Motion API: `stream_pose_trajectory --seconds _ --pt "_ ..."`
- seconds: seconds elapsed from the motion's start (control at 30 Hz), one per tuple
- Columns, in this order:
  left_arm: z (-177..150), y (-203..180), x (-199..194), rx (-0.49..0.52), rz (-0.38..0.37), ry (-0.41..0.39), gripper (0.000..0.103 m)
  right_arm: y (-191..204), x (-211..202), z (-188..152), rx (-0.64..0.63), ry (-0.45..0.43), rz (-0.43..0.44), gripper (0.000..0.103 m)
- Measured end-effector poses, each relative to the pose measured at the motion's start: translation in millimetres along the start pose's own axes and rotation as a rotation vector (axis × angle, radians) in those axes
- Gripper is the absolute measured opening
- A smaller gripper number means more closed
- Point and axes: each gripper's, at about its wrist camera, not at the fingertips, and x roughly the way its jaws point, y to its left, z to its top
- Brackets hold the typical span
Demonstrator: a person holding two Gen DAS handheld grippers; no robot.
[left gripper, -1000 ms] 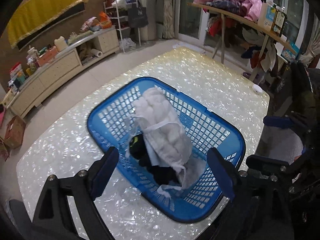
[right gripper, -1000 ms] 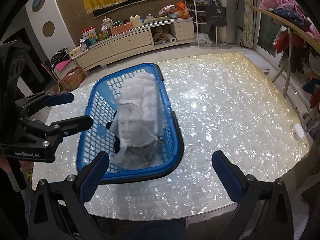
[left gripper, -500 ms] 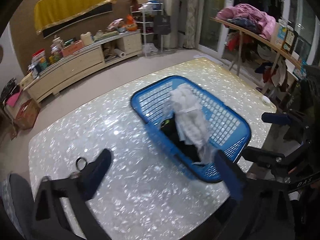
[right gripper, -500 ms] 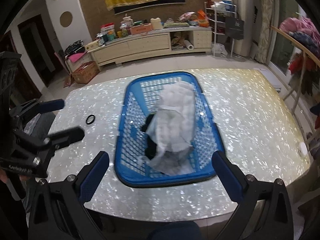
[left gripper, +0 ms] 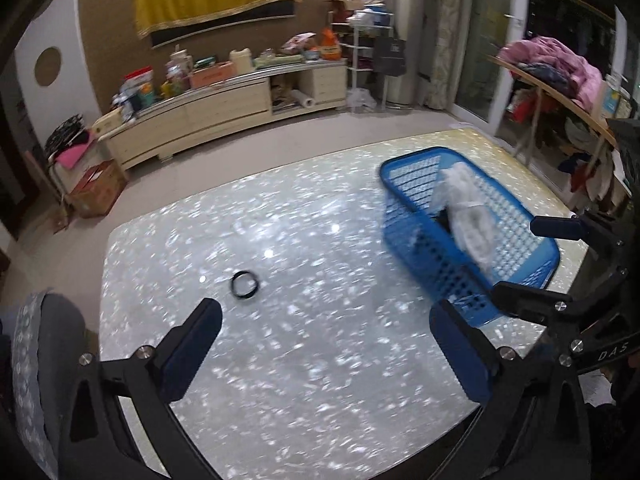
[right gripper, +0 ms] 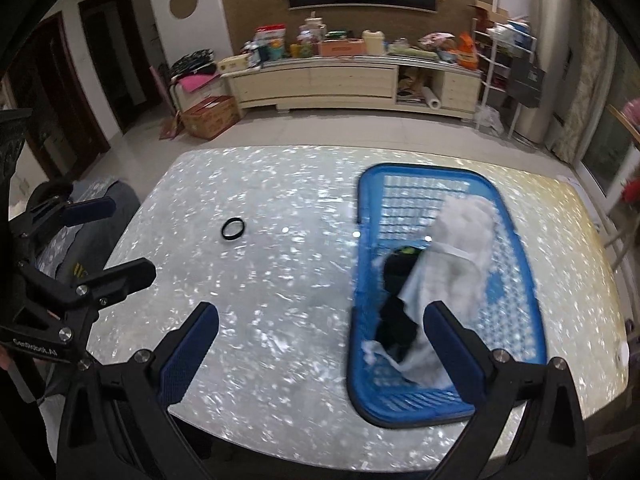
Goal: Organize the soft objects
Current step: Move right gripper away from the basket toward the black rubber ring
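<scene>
A blue plastic basket (right gripper: 516, 248) sits on the right part of the shiny speckled table (right gripper: 280, 280); it also shows in the left wrist view (left gripper: 416, 236). A white quilted cloth (right gripper: 460, 256) lies in it over a black garment (right gripper: 396, 276); the cloth also shows in the left wrist view (left gripper: 466, 216). A small black hair band (left gripper: 244, 284) lies on the table left of the basket, also in the right wrist view (right gripper: 233, 228). My left gripper (left gripper: 326, 354) is open and empty over the table's near part. My right gripper (right gripper: 320, 354) is open and empty near the basket's front left corner.
A grey cushioned chair (left gripper: 44, 360) stands at the table's left edge. A long cabinet (right gripper: 340, 80) loaded with items runs along the far wall. A cardboard box (right gripper: 210, 116) sits on the floor. A rack piled with clothes (left gripper: 556, 68) stands to the right.
Both grippers have swung left, so the basket has shifted to the right of both views. The black hair band has come into view. Both stay open and empty.
</scene>
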Motion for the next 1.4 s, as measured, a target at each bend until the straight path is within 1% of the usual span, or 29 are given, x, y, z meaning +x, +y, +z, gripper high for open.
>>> stream_pose_trajectory --seconds 0.3,0.5,0.7,0.93,1.0,1.03,1.2,1.27,1.4 --pt "-27 61 3 -0.085 0.064 0.023 0.103 40 41 19 -0.067 0.031 0.043 0.103" --pt "-46 103 14 -0.149 0.101 0.046 0.103 66 72 27 -0.121 0.062 0.058 0.103" --pt "-59 132 30 -0.199 0.125 0.074 0.103 93 102 34 -0.179 0.091 0.07 0.103" --pt "-71 161 55 -0.23 0.139 0.094 0.103 112 141 42 -0.196 0.124 0.08 0.103" --pt "-72 167 62 -0.233 0.133 0.097 0.103 113 151 46 -0.198 0.127 0.074 0.1" --pt "-73 169 66 -0.232 0.132 0.1 0.103 116 158 48 -0.201 0.134 0.074 0.096" --pt "-70 180 90 -0.218 0.139 0.121 0.103 122 181 53 -0.209 0.163 0.075 0.094" --pt "-68 184 98 -0.214 0.138 0.124 0.103 121 190 55 -0.21 0.175 0.072 0.088" --pt "-66 188 116 -0.201 0.138 0.13 0.103 122 207 56 -0.209 0.198 0.078 0.085"
